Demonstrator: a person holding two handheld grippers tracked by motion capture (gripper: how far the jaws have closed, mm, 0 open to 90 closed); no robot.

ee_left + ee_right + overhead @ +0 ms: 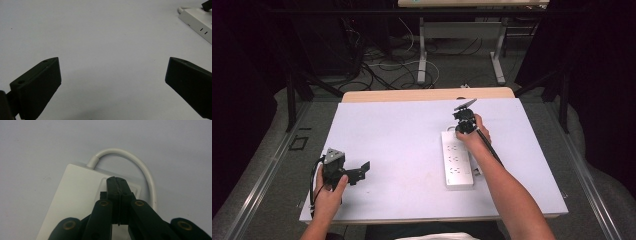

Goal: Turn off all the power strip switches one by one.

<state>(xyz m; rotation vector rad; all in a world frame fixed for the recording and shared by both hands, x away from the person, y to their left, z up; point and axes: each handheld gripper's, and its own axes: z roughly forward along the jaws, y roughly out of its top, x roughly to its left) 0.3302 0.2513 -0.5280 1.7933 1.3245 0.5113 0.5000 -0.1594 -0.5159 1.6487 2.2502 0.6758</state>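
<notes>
A white power strip (457, 162) lies lengthwise on the white table (397, 135), right of the middle. My right gripper (460, 131) is shut, and its closed tips (116, 180) rest on a raised rectangular panel (136, 188) at the strip's far end (75, 192). There the white cord (140, 163) loops out of the strip. Whether the tips press down cannot be told. My left gripper (360, 171) hovers open near the table's front left, with nothing between its jaws (113, 62). It points across the bare tabletop toward the strip (197, 18).
A wooden strip (427, 94) borders the table's far edge. Beyond it stand white desk legs (422, 55) among loose cables (382, 67) on the floor. Dark curtains close in both sides.
</notes>
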